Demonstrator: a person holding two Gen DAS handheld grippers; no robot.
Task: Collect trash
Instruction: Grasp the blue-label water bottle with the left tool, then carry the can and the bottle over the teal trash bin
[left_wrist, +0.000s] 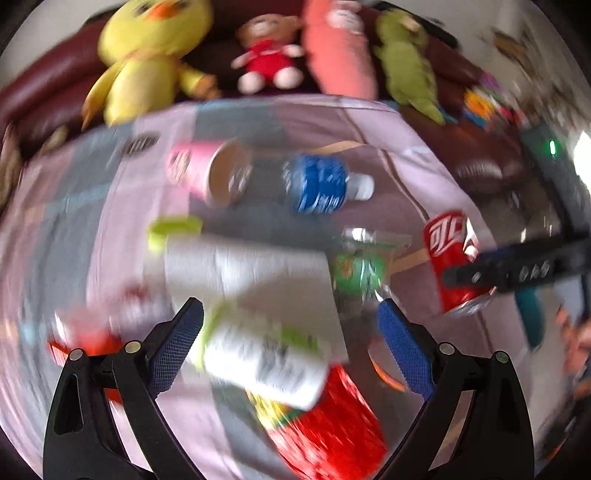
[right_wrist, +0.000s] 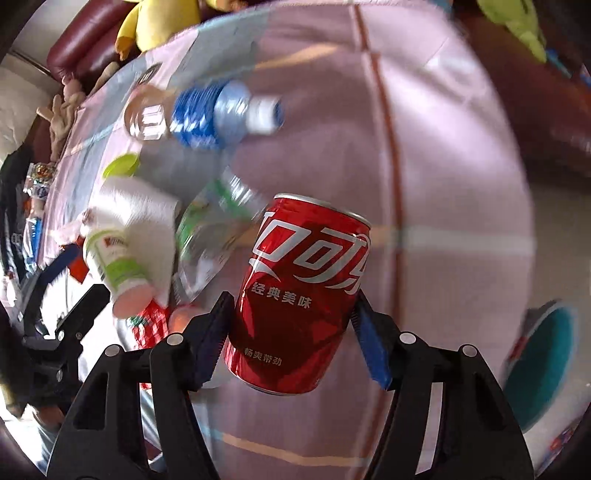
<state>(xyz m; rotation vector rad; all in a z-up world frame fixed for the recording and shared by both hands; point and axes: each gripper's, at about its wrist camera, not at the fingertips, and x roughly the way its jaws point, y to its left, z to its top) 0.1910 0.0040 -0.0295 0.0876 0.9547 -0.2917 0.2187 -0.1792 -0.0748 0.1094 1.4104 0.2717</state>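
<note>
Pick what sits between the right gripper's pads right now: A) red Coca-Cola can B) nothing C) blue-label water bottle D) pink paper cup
A: in the right wrist view the red Coca-Cola can stands between the pads of the right gripper, both pressed against its sides; the blue-label water bottle lies farther off on the pink cloth.

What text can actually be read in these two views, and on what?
"可口可乐", large white script, on the red can between the pads of the right hand-held gripper.
"经典美味", small white line under the script, same can.
"畅爽带劲", small white line near the can's lower end.
Too blurred to read: blue-label water bottle, white-and-green bottle, pink cup, red snack pack.
</note>
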